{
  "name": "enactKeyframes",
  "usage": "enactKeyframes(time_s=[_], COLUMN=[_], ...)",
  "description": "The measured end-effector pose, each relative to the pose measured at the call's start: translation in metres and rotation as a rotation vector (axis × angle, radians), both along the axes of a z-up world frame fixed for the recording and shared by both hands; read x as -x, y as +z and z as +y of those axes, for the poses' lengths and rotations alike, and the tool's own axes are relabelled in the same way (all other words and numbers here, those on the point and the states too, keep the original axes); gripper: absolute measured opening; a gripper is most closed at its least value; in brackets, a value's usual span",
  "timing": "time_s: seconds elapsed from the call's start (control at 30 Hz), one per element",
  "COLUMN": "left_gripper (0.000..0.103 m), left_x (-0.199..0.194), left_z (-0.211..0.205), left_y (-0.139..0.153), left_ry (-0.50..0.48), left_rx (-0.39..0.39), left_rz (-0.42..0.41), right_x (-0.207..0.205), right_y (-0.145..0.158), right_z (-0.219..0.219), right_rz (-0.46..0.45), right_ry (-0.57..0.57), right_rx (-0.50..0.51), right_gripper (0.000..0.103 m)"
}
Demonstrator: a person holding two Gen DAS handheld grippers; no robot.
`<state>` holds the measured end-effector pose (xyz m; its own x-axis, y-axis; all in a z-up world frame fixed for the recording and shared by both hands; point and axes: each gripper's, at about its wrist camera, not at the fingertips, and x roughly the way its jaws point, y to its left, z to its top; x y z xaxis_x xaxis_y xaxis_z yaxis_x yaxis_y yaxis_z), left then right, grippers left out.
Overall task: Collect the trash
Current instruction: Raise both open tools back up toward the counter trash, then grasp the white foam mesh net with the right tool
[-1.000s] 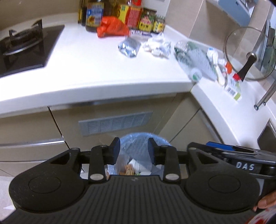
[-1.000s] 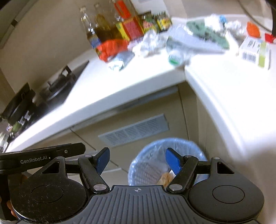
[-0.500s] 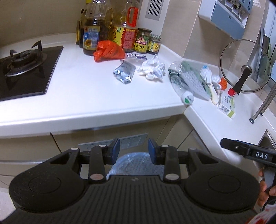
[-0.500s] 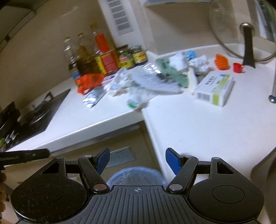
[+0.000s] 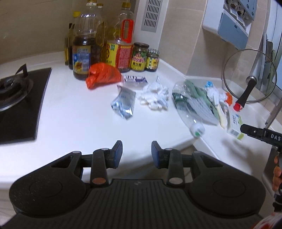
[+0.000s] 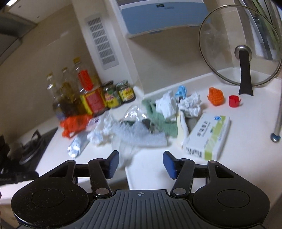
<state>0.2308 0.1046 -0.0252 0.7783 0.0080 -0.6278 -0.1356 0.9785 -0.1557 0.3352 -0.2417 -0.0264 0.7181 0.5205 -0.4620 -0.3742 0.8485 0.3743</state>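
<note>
Where the views blur, several items read only in part: the clear plastic bottle lies on its side at the counter's inner corner, its label smeared, and in the right wrist view it dissolves into a grey streak.

Item, worktop: white L-shaped counter, its front edge crossing just beyond both sets of fingers. Black gas hob at the left end, cut off by the frame.

Item, trash, spread along the middle and the corner: orange plastic bag near the back edge, in front of the oil bottles; silver foil pouch forward of it; crumpled white tissue beside the pouch; green cloth-like scrap, partly buried; crumpled paper; blue scrap; white-and-green carton on the right arm of the counter, near the front edge. Orange ridged piece and small red cap lie nearer the back wall.

Item, standing goods: two jars at the back edge, labels unreadable. Glass lid leans upright against the wall.

Item, room: beige tiled walls, white vent grille, blue-and-white wall unit, cropped at the top.

Item, left gripper: jaws apart, empty, above the front edge.

Item, right gripper: jaws have just been closing, gap remaining, nothing between them.
</note>
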Motion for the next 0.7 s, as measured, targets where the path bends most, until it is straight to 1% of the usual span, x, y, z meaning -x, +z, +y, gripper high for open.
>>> enactKeyframes(time_s=[0.07,0.17,0.2,0.43,0.6,0.7], left_gripper=[0.031,0.031,0.031,0.031,0.032,0.034], left_x=[-0.013,-0.031,-0.036,-0.067,-0.081,-0.089], left_z=[0.009,0.021,0.025,0.042,0.045,0.043], left_y=[0.002,0.003,0.003,-0.005,-0.010,-0.012], left_ry=[-0.007,-0.013,-0.015,-0.047,-0.082,-0.105], left_rx=[-0.003,-0.004,-0.003,0.000,0.002,-0.002], left_rz=[-0.005,-0.007,-0.008,0.016,0.027,0.027], right_x=[-0.014,-0.030,-0.033,-0.044,-0.058,-0.065], right_y=[-0.001,-0.005,-0.007,-0.022,-0.035,-0.043], right_z=[0.005,0.014,0.018,0.065,0.095,0.106], right_rz=[-0.005,-0.010,-0.018,-0.118,-0.156,-0.169], right_ry=[-0.012,-0.014,-0.006,0.070,0.090,0.098], right_rx=[-0.005,-0.014,0.000,0.199,0.332,0.384], right_gripper=[0.049,0.048,0.049,0.049,0.049,0.049])
